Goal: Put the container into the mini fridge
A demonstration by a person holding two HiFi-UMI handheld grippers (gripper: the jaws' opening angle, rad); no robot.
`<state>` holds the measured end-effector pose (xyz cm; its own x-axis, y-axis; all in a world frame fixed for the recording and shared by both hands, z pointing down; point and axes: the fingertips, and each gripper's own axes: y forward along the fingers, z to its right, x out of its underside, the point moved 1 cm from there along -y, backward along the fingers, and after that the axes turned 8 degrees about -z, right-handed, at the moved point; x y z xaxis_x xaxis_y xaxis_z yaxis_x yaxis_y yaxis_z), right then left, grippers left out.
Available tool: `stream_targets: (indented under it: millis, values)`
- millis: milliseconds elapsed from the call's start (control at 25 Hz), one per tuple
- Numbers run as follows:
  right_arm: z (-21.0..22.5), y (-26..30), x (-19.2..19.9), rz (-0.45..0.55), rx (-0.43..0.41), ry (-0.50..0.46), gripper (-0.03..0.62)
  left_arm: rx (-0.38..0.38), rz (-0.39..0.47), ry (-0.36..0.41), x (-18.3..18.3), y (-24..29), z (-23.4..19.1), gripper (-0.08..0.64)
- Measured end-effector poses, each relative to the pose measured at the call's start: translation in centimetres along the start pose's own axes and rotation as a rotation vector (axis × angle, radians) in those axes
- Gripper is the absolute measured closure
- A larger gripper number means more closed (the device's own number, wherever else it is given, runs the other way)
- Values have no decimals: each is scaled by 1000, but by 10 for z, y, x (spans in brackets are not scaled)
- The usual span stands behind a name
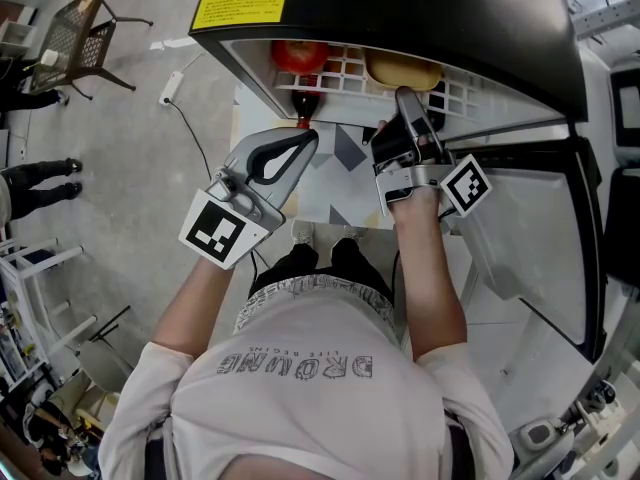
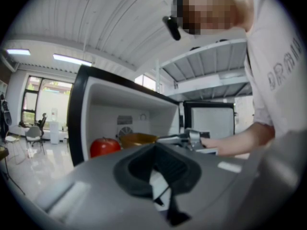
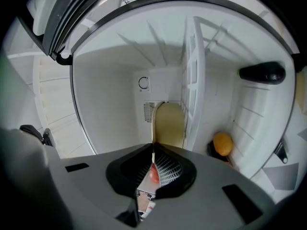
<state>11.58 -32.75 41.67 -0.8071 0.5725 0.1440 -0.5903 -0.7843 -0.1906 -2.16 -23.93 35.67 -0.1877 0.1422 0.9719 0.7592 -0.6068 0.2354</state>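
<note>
The mini fridge (image 1: 400, 8) stands open, black outside and white inside. A yellowish container (image 1: 402, 69) rests on its wire shelf (image 1: 340, 73), to the right of a red apple (image 1: 298, 55). My right gripper (image 1: 405, 96) reaches into the fridge, turned on its side, and is shut on the near rim of the container (image 3: 168, 123). My left gripper (image 1: 308, 138) hangs in front of the fridge opening, shut and holding nothing. The left gripper view shows the apple (image 2: 104, 146), the container (image 2: 136, 139) and the right gripper (image 2: 192, 138) beyond the left jaws.
A dark bottle (image 1: 303, 103) stands below the shelf. An orange (image 3: 223, 143) and a black bottle cap (image 3: 261, 73) sit on the far side of the shelf (image 3: 192, 80). The fridge door (image 1: 530, 228) swings open at right. A chair (image 1: 75, 33) and a person's legs (image 1: 35, 183) are at left.
</note>
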Motion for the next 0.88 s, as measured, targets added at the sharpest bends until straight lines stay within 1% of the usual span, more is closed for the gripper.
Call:
stream_targets:
  millis: [240, 400, 560, 800, 880]
  values:
    - [3, 3, -1, 2, 10, 0, 578, -2, -1, -5, 1, 0, -3, 552]
    - [3, 6, 3, -23, 3, -5, 577, 0, -2, -9, 3, 1, -5, 552]
    - [3, 5, 7, -35, 2, -11, 547, 4, -2, -10, 5, 0, -5, 552]
    - [-1, 0, 16, -49, 3, -34, 540, 15, -1, -10, 7, -2, -5, 552]
    - [-4, -4, 19, -54, 11, -63, 540, 21, 2, -8, 7, -3, -4, 552]
